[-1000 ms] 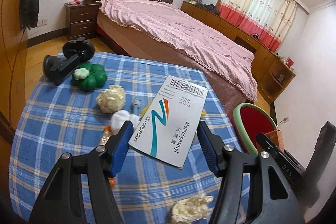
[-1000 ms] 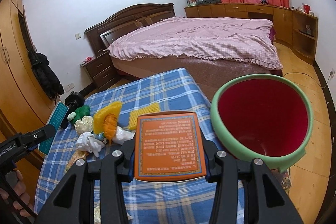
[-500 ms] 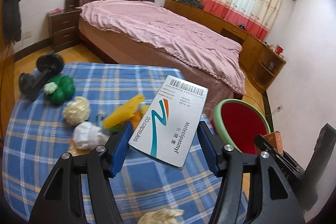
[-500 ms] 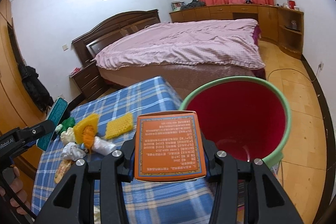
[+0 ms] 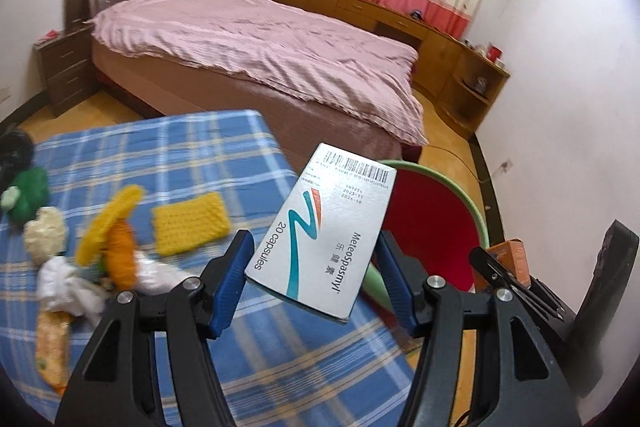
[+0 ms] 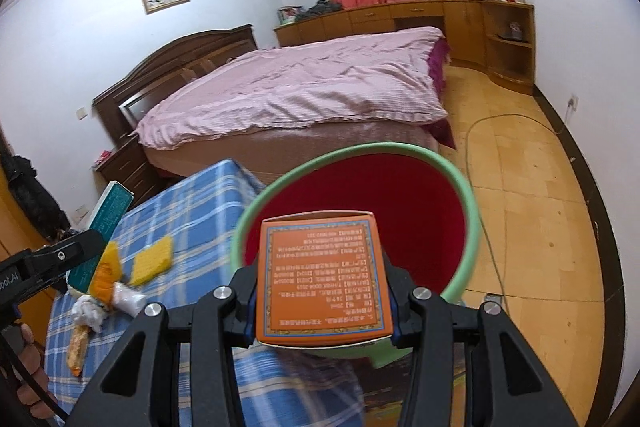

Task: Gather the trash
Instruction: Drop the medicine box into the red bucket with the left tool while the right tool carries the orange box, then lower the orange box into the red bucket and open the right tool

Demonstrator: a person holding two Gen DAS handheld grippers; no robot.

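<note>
My left gripper (image 5: 312, 269) is shut on a white medicine box (image 5: 324, 231) with a teal and orange mark, held above the table's right edge beside the bin. My right gripper (image 6: 322, 287) is shut on an orange medicine box (image 6: 323, 277), held over the near rim of the green bin with a red inside (image 6: 424, 227). The bin also shows in the left wrist view (image 5: 436, 227), right of the table. Crumpled white tissue (image 5: 66, 287), a plastic wrapper (image 5: 52, 347) and other scraps lie on the blue plaid tablecloth (image 5: 160, 155).
Knitted toys lie on the table: a yellow square (image 5: 190, 223), a yellow and orange piece (image 5: 116, 239), a green one (image 5: 26, 191). A bed with a pink cover (image 6: 300, 87) stands behind. Wooden cabinets line the far wall. A cable runs over the floor (image 6: 520, 187).
Both grippers have swung right, toward the bin, with their boxes. The bin now fills the middle of the right wrist view and the orange box is over its rim.
</note>
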